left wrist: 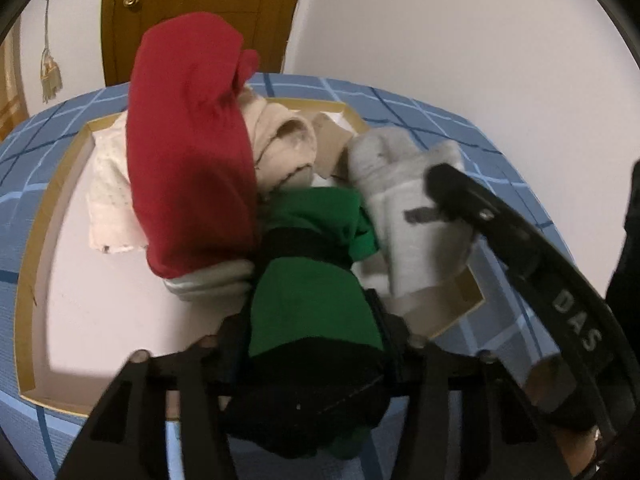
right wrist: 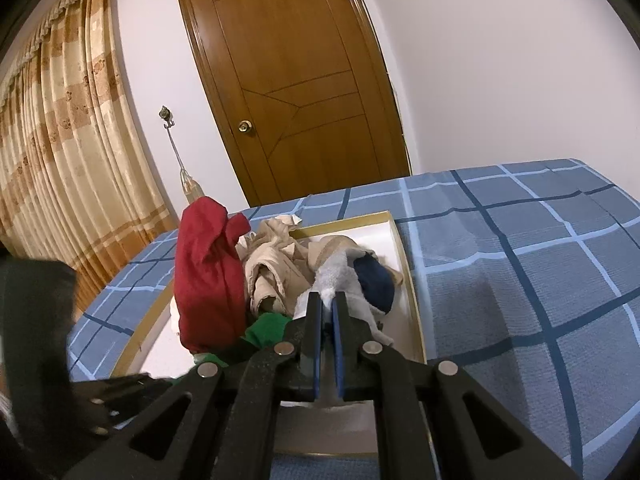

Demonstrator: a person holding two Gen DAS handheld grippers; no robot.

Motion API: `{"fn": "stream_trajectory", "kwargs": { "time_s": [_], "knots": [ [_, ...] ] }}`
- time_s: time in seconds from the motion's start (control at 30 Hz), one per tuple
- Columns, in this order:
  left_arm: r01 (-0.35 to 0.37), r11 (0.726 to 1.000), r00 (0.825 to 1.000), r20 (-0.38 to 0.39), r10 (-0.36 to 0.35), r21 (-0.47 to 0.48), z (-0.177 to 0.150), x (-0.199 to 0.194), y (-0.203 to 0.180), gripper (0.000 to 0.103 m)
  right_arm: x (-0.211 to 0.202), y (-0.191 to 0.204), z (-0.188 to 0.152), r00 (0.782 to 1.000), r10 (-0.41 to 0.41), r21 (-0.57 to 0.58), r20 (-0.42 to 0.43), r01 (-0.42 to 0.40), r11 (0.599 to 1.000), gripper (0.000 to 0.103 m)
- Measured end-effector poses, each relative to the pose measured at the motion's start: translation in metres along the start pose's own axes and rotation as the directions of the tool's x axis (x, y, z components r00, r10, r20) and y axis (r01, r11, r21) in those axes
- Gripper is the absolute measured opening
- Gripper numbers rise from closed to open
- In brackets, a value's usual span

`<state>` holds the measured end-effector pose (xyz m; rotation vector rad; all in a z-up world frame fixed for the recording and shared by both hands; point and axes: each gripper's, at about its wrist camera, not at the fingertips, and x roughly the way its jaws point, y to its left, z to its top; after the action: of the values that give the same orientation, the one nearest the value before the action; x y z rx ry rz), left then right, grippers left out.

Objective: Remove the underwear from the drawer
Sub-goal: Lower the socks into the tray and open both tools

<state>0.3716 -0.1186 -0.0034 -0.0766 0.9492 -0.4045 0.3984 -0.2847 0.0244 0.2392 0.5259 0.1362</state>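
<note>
A shallow white drawer with a gold rim (left wrist: pixel 28 304) lies on the bed and holds a heap of underwear. A red pair (left wrist: pixel 188 152) stands tallest in it, beside beige pieces (left wrist: pixel 284 140) and a white one (left wrist: pixel 108 184). A green and black pair (left wrist: pixel 316 216) runs between the fingers of my left gripper (left wrist: pixel 308 320), whose jaws stand partly apart around it; the cloth hides the pads. My right gripper (right wrist: pixel 327 300) is shut on a grey-white garment (right wrist: pixel 340 276), pinched at its tips at the drawer's right side. Its finger (left wrist: pixel 444 184) also shows in the left wrist view.
The bed has a blue checked cover (right wrist: pixel 520 260) all around the drawer. A navy piece (right wrist: pixel 376 280) lies by the drawer's right wall (right wrist: pixel 412 280). Behind the bed are a wooden door (right wrist: pixel 292 80), a white wall and patterned curtains (right wrist: pixel 60 140).
</note>
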Motion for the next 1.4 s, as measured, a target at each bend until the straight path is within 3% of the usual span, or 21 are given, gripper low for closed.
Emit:
{"fn": "stream_trajectory", "kwargs": {
  "time_s": [0.03, 0.13, 0.23, 0.4, 0.7, 0.87, 0.93, 1.1, 1.2, 1.27, 1.33, 1.4],
  "knots": [
    [0.0, 1.0, 1.0, 0.001, 0.0, 0.0, 0.003, 0.0, 0.0, 0.033, 0.0, 0.0, 0.0, 1.0, -0.002, -0.003, 0.001, 0.002, 1.0, 0.007],
    [-0.017, 1.0, 1.0, 0.016, 0.017, 0.013, 0.01, 0.002, -0.003, 0.027, 0.001, -0.004, 0.0, 1.0, -0.01, -0.006, 0.0, 0.01, 1.0, 0.007],
    [-0.054, 0.998, 0.997, 0.063, 0.052, 0.021, 0.02, 0.006, -0.004, 0.026, 0.008, -0.006, -0.001, 1.0, -0.025, -0.004, -0.014, 0.025, 1.0, 0.007],
    [-0.039, 0.999, 0.994, 0.101, 0.042, -0.031, 0.034, 0.019, 0.0, 0.025, 0.018, -0.011, 0.002, 0.999, -0.025, 0.018, -0.029, 0.026, 1.0, 0.007],
    [-0.11, 0.994, 0.98, 0.165, 0.108, 0.002, 0.042, 0.041, -0.011, 0.026, 0.034, -0.011, 0.011, 0.998, -0.056, 0.012, -0.022, 0.056, 0.998, 0.007],
    [-0.148, 0.989, 0.976, 0.162, 0.144, 0.013, 0.043, 0.043, -0.015, 0.034, 0.043, -0.016, 0.013, 0.997, -0.061, 0.035, -0.044, 0.063, 0.997, 0.007],
    [-0.169, 0.985, 0.974, 0.156, 0.163, 0.027, 0.043, 0.045, -0.019, 0.043, 0.046, -0.016, 0.013, 0.996, -0.068, 0.037, -0.058, 0.07, 0.997, 0.007],
    [-0.199, 0.98, 0.968, 0.161, 0.192, 0.028, 0.044, 0.046, -0.02, 0.055, 0.052, -0.016, 0.013, 0.993, -0.082, 0.037, -0.089, 0.085, 0.996, 0.012],
    [-0.21, 0.977, 0.964, 0.17, 0.204, 0.023, 0.043, 0.044, -0.021, 0.065, 0.049, -0.016, 0.013, 0.994, -0.079, 0.032, -0.071, 0.081, 0.996, 0.025],
    [-0.217, 0.976, 0.961, 0.179, 0.21, 0.021, 0.043, 0.043, -0.022, 0.07, 0.045, -0.014, 0.012, 0.996, -0.08, 0.027, -0.049, 0.081, 0.996, 0.05],
    [-0.219, 0.976, 0.959, 0.185, 0.213, 0.012, 0.043, 0.041, -0.022, 0.074, 0.038, -0.011, 0.012, 0.996, -0.088, 0.014, -0.008, 0.088, 0.996, 0.057],
    [-0.218, 0.976, 0.958, 0.189, 0.214, 0.0, 0.043, 0.038, -0.018, 0.075, 0.031, -0.008, 0.013, 0.994, -0.101, -0.004, 0.03, 0.101, 0.995, 0.057]
  ]
}}
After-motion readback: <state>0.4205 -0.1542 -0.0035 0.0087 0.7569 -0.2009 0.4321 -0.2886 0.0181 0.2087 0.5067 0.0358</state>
